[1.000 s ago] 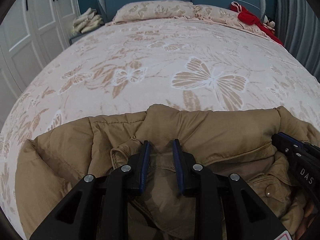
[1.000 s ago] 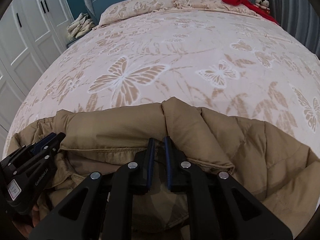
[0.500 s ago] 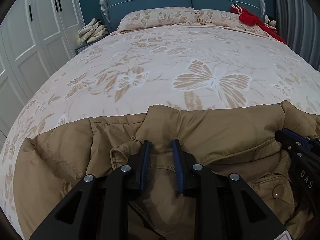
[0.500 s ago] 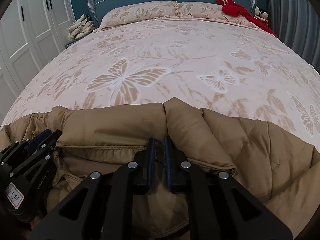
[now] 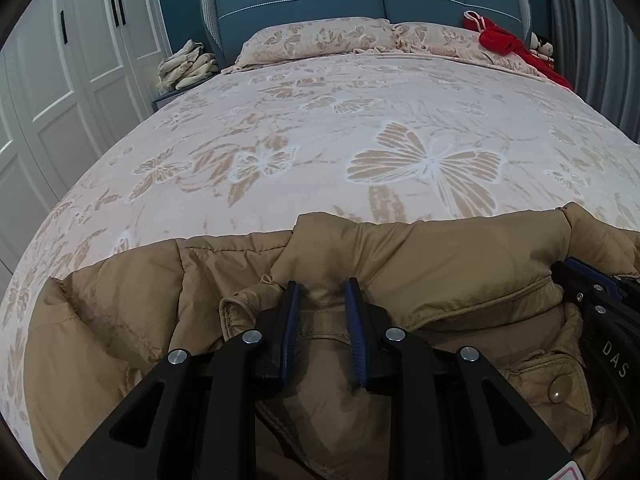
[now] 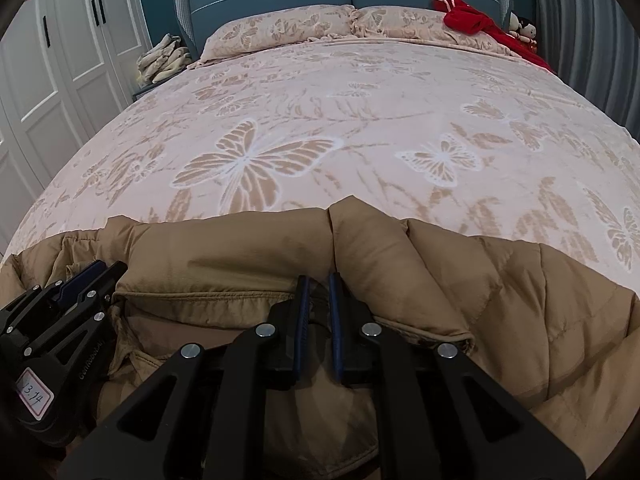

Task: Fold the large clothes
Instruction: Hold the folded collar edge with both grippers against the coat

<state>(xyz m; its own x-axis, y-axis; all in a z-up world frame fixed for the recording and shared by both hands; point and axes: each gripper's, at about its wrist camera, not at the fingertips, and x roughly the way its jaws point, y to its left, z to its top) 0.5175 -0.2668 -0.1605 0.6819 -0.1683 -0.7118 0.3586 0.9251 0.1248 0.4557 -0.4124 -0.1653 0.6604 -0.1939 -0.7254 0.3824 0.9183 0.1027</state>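
Both the left gripper [image 5: 320, 292] and right gripper [image 6: 319, 284] clench the tan padded coat [image 5: 440, 264] at its 12 o'clock edge. It looks bulky, soft and slippery; seams grip best.

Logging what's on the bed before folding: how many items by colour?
Tan: 1, the puffer jacket both grippers pinch, left gripper, right gripper.
Red: 1, the red garment.
Butterfly-print beige: 2 pillows.
Total: 4.
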